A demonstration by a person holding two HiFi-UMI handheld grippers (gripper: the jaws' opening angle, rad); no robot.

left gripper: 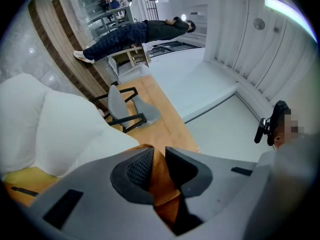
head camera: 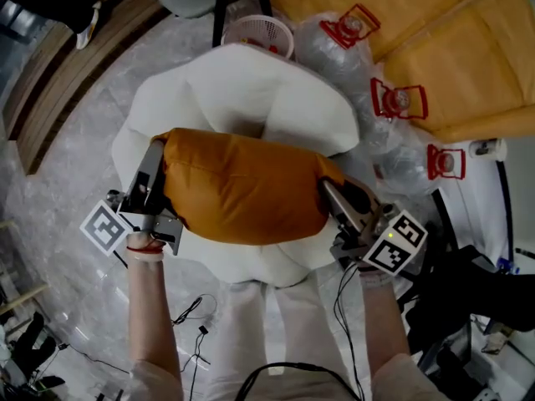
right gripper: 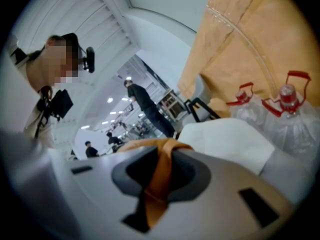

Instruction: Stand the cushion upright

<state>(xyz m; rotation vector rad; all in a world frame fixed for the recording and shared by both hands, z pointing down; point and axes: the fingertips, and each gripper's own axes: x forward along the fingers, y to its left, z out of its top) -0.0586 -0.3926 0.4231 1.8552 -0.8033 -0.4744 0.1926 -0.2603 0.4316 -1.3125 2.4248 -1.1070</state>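
Fingers (left gripper: 137, 168) of the left gripper (head camera: 157, 150) are clamped on a fold of the orange cushion (head camera: 242, 189) at its 9 o'clock end. The right gripper (head camera: 328, 189) pinches the 3 o'clock end likewise. The cushion spans the white padded seat (head camera: 284, 98), long axis level. Step in hand, as judged: positioning. The next move calls for tipping the cushion onto one edge, leaning it toward 12 o'clock, then releasing.

Even indoor light, fisheye edges, soft blurred right view.
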